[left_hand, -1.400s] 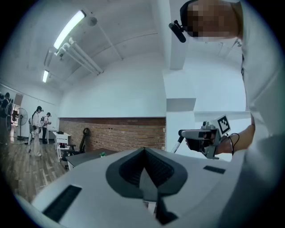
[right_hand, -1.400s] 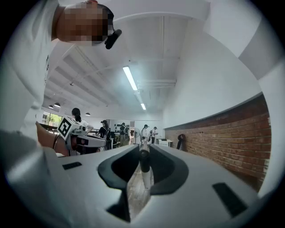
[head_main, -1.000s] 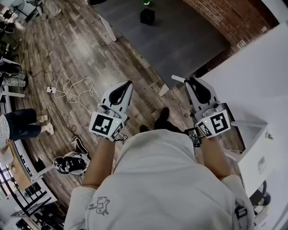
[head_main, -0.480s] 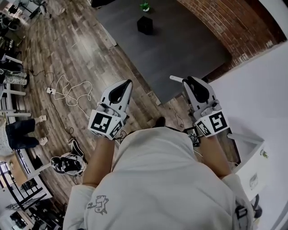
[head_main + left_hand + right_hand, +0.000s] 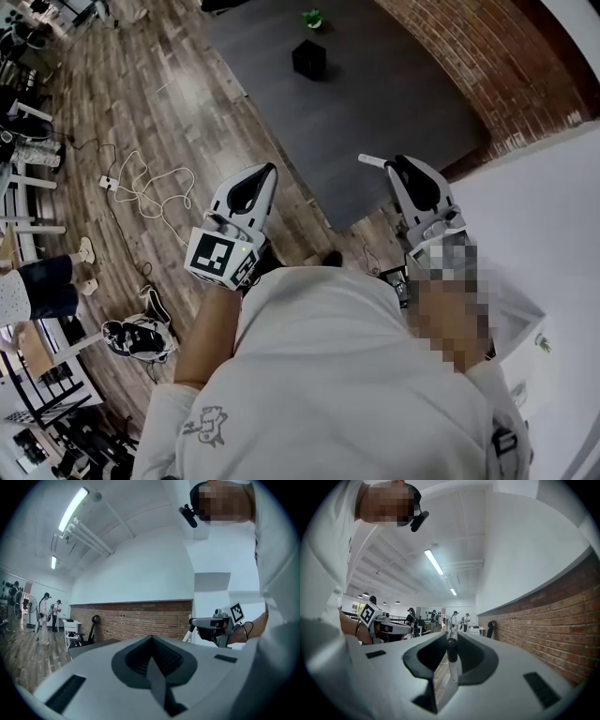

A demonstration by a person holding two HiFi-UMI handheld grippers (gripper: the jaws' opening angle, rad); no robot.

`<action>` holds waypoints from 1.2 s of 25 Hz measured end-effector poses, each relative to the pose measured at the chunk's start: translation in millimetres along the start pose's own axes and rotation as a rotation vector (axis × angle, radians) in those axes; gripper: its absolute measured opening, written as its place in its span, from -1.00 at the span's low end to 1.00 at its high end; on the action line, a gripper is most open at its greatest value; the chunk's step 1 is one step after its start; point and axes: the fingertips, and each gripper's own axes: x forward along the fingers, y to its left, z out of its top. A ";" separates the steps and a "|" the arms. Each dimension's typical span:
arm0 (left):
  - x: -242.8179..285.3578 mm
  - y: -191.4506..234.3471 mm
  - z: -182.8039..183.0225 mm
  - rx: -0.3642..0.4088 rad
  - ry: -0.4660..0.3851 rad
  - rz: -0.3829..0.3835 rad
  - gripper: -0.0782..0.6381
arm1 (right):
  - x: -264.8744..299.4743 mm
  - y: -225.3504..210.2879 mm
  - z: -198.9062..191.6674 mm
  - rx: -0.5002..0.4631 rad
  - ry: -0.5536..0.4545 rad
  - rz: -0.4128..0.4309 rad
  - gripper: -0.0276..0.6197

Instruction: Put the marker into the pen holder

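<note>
A white marker (image 5: 453, 663) with a dark cap stands between the jaws of my right gripper (image 5: 451, 642), which is shut on it. In the head view the marker (image 5: 372, 161) sticks out to the left of the right gripper (image 5: 394, 161). My left gripper (image 5: 269, 171) is held level beside it, shut with nothing in it; its jaws meet in the left gripper view (image 5: 152, 640). Both hang over the wooden floor near the edge of a dark grey tabletop (image 5: 394, 103). A black box-shaped pen holder (image 5: 309, 58) stands far off on that tabletop.
A small green object (image 5: 311, 17) sits behind the black holder. A brick wall (image 5: 487, 56) runs along the right, with a white cabinet (image 5: 539, 342) below it. White cables (image 5: 141, 187) and a bag (image 5: 141, 337) lie on the floor at left, near a seated person's legs (image 5: 47, 286).
The view has shifted: the dark tabletop and black holder sit a little lower and nearer. Both grippers keep their pose, and the marker stays in the right one.
</note>
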 end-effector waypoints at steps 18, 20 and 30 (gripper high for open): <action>26.2 154.4 9.9 0.026 0.002 -0.191 -0.75 | 136.3 38.9 -18.6 -0.056 0.074 -0.156 -0.68; 23.6 175.6 11.1 0.024 0.006 -0.206 -0.75 | 154.4 45.1 -20.6 -0.053 0.078 -0.178 -0.68; -3.8 263.5 9.1 0.034 0.018 -0.240 -0.75 | 230.8 84.0 -22.9 -0.045 0.086 -0.233 -0.68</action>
